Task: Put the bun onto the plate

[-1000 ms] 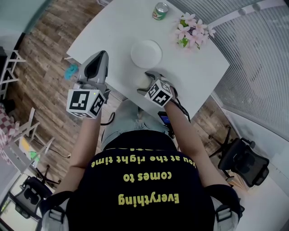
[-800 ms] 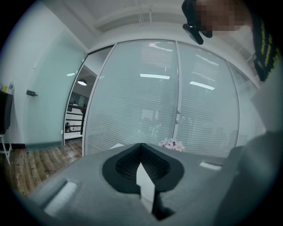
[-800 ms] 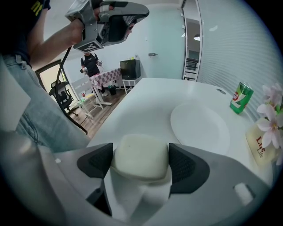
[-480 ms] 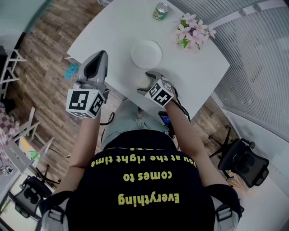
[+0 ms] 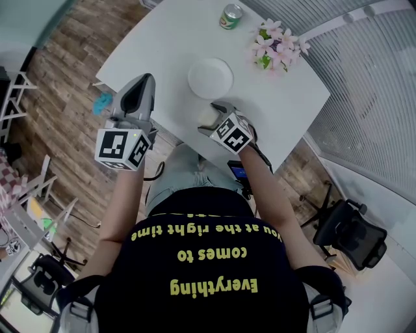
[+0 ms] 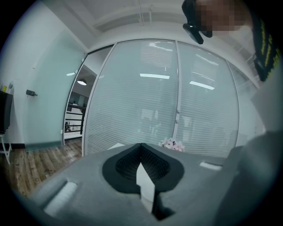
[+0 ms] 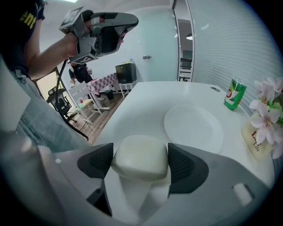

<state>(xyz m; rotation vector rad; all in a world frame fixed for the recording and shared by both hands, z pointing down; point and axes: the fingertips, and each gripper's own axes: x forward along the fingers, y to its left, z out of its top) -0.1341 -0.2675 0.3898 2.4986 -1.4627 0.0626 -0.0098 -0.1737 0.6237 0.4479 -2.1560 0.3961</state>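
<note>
Grey plastic fills the left of the scene: our left gripper hangs raised beside the left edge of the white table, its jaws pressed together on nothing, and it has not stirred over the last second. Further right, the round white plate sits bare. Just on the near side of it, by the table's near edge, the pale, soft-cornered bun lies between the dark pads of our right gripper, which pinch it on both sides. The only change is a slight turn of that gripper's marker cube; the bun has stayed short of the plate. We judge the grasp settled and the carry not yet begun; whether the bun has left the tabletop we cannot tell. Far right stand a green can and pink flowers, well apart from the plate.
</note>
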